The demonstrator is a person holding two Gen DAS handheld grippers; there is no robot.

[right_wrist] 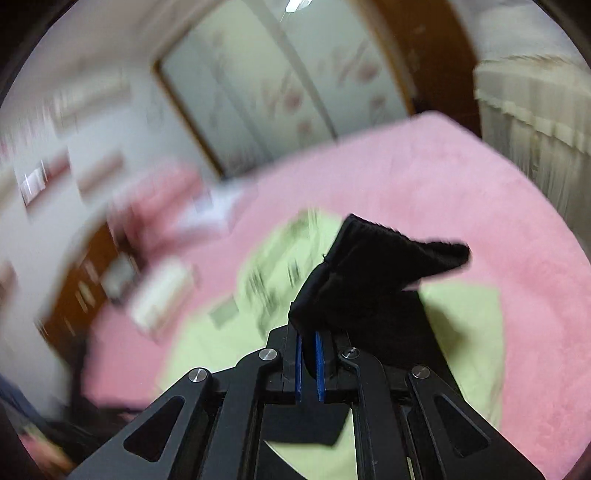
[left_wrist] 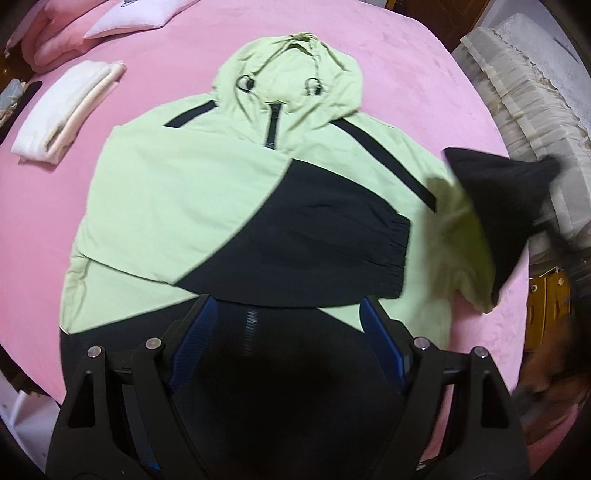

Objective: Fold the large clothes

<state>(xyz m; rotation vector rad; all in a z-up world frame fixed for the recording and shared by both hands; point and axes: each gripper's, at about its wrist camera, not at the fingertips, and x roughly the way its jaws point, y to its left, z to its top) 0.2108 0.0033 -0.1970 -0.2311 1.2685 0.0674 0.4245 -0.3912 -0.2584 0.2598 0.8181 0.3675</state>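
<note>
A light green and black hooded jacket [left_wrist: 192, 192] lies flat on the pink bed [left_wrist: 413, 85], hood at the far end. One sleeve with a black cuff [left_wrist: 388, 254] is folded across the front. My left gripper [left_wrist: 286, 306] is open and empty, low over the jacket's black hem. My right gripper [right_wrist: 309, 332] is shut on the other sleeve's black cuff [right_wrist: 373, 266] and holds it lifted above the jacket. In the left wrist view that raised cuff [left_wrist: 502, 199] hangs at the jacket's right side, blurred.
A folded white and cream garment [left_wrist: 62, 114] lies at the bed's left. Pink bedding and a white pillow [left_wrist: 136, 14] sit at the far left corner. A lace-covered piece of furniture [left_wrist: 535, 107] stands right of the bed. A patterned wardrobe door [right_wrist: 280, 85] is beyond the bed.
</note>
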